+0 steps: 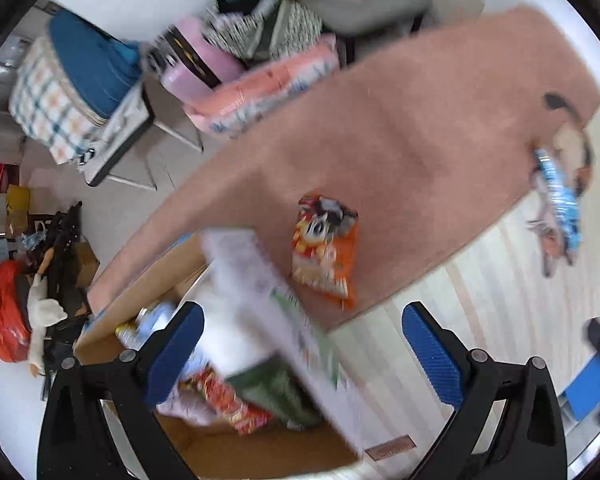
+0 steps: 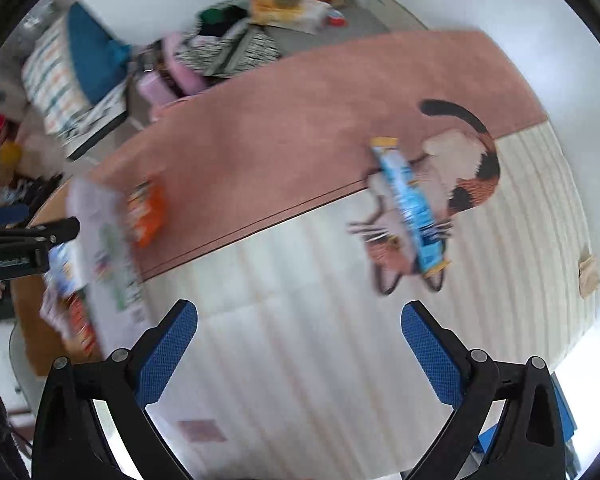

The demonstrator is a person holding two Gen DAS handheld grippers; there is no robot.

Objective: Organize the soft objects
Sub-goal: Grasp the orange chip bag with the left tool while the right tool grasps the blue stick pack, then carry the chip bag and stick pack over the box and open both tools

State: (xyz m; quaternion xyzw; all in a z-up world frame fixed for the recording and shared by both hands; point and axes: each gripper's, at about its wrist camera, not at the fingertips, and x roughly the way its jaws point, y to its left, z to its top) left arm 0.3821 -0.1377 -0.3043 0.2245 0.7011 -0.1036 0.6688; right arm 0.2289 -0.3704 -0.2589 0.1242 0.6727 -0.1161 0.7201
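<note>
One blue packet (image 2: 410, 204), lengthwise top-to-bottom.

Both grippers point straight down. The left gripper (image 1: 302, 356) has its blue pads spread wide, nothing between them. The right gripper (image 2: 300, 354) likewise gapes empty; the left one shows at its nine o'clock.

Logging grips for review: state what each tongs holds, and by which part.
Nothing is held. The left tongs stand open above the cardboard box; the right tongs stand open over the rug.
</note>
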